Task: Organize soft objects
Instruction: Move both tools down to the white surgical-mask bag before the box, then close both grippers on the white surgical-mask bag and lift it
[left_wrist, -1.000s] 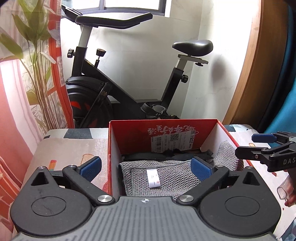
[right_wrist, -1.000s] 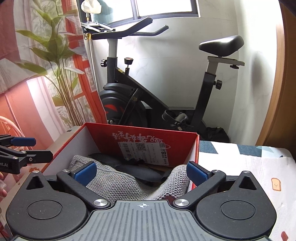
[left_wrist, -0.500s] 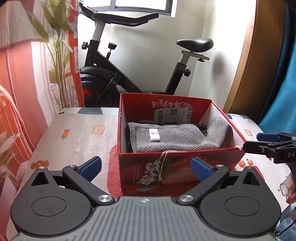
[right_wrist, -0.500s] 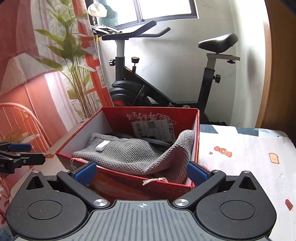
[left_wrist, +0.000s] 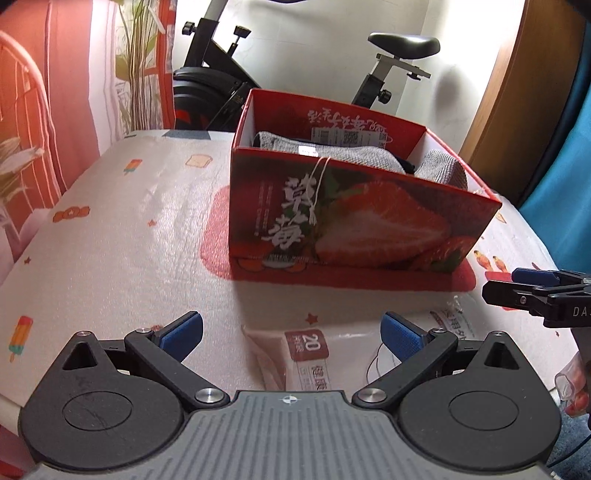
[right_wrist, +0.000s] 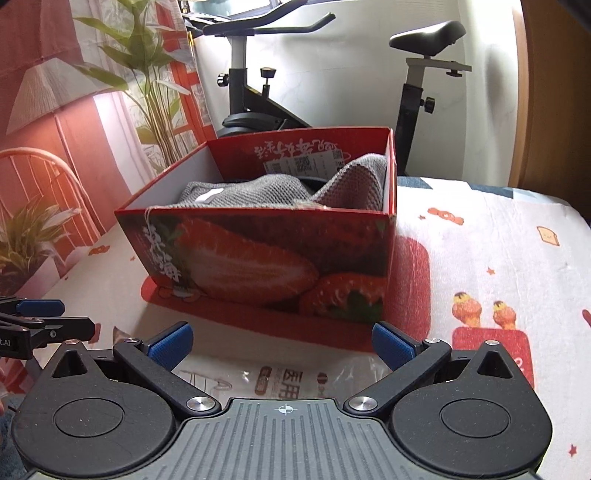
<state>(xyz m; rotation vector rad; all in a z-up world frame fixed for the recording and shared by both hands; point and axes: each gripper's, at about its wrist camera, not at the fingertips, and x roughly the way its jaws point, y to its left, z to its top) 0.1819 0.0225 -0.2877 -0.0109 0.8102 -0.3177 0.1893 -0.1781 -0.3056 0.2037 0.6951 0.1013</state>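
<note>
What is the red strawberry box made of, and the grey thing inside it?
The red box looks like glossy printed cardboard: straight folded edges, white inner walls. The grey thing looks like soft knitted fabric: a visible knit weave, slumped folds, a sewn-in label.

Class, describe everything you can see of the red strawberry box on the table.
The red strawberry box is open-topped cardboard with white inner walls, a strawberry photo and white characters on its near side, and a barcode label inside its far wall. It stands upright on the patterned tablecloth, holding grey knitted fabric. A white string hangs over its rim.
</note>
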